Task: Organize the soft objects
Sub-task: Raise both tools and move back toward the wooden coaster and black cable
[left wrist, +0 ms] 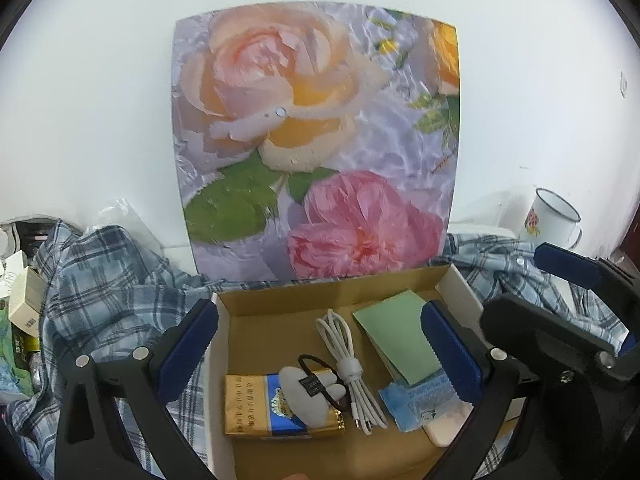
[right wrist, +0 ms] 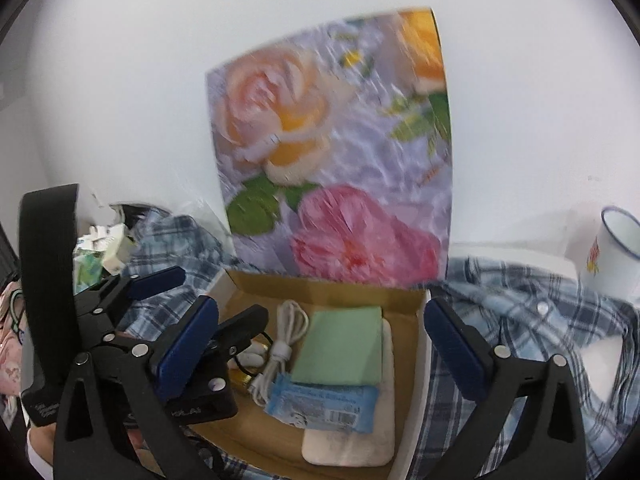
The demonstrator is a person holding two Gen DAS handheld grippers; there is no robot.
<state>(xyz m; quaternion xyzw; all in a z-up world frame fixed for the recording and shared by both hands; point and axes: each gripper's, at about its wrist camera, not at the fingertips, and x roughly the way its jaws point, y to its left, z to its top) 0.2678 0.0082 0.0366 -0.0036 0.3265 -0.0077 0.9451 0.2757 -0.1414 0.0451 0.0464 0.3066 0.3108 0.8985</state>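
An open cardboard box (left wrist: 248, 300) stands with its rose-printed lid (left wrist: 320, 140) upright against the wall. Inside lie a gold and blue pack (left wrist: 256, 408), a small grey plush piece (left wrist: 304, 396) with a black hair tie, a coiled white cable (left wrist: 344, 356), a green pad (left wrist: 396, 340), a blue tissue packet (left wrist: 416, 404) and a pale phone (left wrist: 440, 432). A blue plaid shirt (left wrist: 100, 280) is crumpled around the box. My left gripper (left wrist: 320, 346) hovers open above the box, holding nothing. My right gripper (right wrist: 320, 342) is open too, empty, over the box's right half.
A white enamel mug (left wrist: 552, 216) stands at the back right by the wall. Small cartons and packets (left wrist: 24, 300) are piled at the far left. In the right wrist view the left gripper (right wrist: 200, 300) is close on the left, and the shirt (right wrist: 520, 320) spreads right of the box.
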